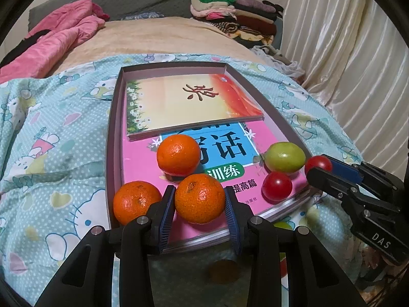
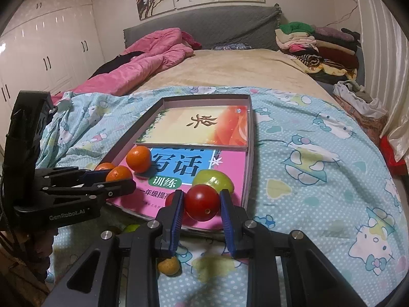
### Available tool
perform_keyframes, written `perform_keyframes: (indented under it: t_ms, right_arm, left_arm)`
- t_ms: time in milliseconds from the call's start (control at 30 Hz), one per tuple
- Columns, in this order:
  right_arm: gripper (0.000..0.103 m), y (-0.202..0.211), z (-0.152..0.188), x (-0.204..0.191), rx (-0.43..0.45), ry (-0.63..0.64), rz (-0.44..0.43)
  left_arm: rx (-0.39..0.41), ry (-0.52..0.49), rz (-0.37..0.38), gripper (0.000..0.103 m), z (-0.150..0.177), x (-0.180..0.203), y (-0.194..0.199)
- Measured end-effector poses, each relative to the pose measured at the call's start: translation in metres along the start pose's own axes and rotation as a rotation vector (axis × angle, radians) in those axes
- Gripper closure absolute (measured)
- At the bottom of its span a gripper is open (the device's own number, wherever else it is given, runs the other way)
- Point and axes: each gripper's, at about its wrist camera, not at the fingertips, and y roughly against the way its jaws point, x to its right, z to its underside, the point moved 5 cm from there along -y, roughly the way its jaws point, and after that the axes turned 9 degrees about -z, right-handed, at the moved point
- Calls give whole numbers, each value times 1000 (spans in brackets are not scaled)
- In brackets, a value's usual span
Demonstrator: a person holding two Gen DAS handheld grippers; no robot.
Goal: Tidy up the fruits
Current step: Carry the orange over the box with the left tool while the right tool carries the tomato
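1. Fruits sit on a pink workbook (image 1: 143, 163) inside a shallow box tray (image 1: 115, 117) laid on the bed's blue cartoon quilt (image 1: 51, 133).
2. Left gripper (image 1: 200, 199) is clamped on a mandarin (image 1: 199, 198) at the tray's near edge; blue pads (image 1: 167, 209) press both its sides. Two more mandarins lie close: one touching on the left (image 1: 135, 202), one just beyond (image 1: 178, 158).
3. Right gripper (image 2: 202, 202) is pinched on a red cherry tomato (image 2: 202, 202) at the near right; a green fruit (image 2: 213, 180) lies just behind it, a second tomato (image 1: 276, 186) to its left.
4. Judgement: like is grouped with like, oranges left and small fruit right; the flat books give a level rest on soft bedding.
5. Loose fruit (image 2: 168, 264) lies on the quilt nearer than the tray, likely not yet sorted.
6. Writing: workbook shows "写话" and "训练"; far book (image 1: 189, 102) bears one brush character; the tools read "GenRobot.AI" and "DAS".
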Motion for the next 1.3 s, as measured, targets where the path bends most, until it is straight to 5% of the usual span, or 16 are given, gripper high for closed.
perform_keyframes:
  t_ms: [1300]
  right_arm:
    - [74,-32,5,8,-61,16,45]
  left_arm:
    - [4,-33,-5,64,0,5,-5]
